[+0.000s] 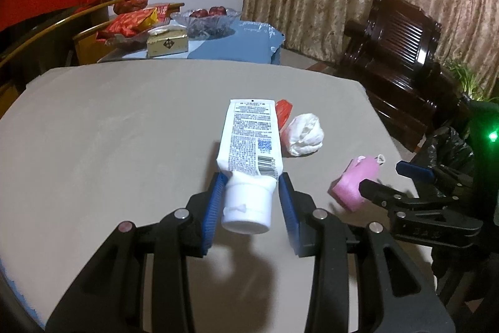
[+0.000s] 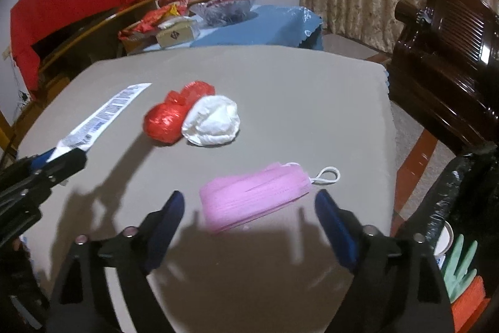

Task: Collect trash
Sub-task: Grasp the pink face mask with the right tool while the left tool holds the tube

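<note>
Risk we see: left gripper (image 1: 251,177) clamps tube (image 1: 248,145) only near cap, probably lifted, could slip. Right gripper (image 2: 249,202) spread wide around pink mask (image 2: 254,192) near table (image 2: 296,77) right edge; could nudge it off.

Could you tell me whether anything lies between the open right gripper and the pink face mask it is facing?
Nothing visible does. The right gripper is open with the pink face mask directly ahead between its fingers. The red wrapper and white crumpled tissue lie farther back on the table.
</note>
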Motion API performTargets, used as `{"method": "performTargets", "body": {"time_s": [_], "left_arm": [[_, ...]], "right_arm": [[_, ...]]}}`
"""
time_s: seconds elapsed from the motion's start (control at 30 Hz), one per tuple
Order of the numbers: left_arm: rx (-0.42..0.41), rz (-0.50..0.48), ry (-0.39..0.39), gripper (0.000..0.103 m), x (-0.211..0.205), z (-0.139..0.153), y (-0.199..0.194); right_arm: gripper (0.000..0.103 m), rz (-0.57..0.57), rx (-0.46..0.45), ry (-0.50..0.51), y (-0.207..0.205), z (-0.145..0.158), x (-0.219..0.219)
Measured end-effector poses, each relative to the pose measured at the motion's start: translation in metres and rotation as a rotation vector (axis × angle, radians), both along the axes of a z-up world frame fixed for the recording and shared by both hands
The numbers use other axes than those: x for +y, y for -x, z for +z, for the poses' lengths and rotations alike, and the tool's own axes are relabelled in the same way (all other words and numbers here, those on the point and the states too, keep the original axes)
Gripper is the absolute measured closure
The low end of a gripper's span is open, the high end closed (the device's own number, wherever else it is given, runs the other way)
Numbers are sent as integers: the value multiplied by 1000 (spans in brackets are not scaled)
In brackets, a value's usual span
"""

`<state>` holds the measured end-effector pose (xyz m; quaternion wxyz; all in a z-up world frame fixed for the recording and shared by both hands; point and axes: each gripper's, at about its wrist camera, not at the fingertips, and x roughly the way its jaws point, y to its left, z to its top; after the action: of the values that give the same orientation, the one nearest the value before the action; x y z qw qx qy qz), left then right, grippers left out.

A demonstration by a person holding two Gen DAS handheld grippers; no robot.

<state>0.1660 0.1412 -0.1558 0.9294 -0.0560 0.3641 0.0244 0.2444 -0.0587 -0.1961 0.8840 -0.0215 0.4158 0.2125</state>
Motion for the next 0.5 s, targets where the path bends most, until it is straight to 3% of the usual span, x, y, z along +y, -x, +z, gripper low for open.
{"method": "performTargets", "body": {"time_s": [0.17,0.27,0.3,0.4,0.5], "left_arm": [[7,5,-3,67,5,-4,-4],[10,7,-3,67,5,-4,-6],[11,8,-3,67,5,-4,-6],[15,7,-2,67,6,-5,-6],[13,5,-2,67,5,-3,-5]], "right_arm": [[17,5,38,32,-10,-19,9],[34,12,46,56,-11,-25,15],[47,22,39,52,-9,-25,16],[74,56,48,24,-8,-22,18],[86,66,52,-12,-6,-15,16]]}}
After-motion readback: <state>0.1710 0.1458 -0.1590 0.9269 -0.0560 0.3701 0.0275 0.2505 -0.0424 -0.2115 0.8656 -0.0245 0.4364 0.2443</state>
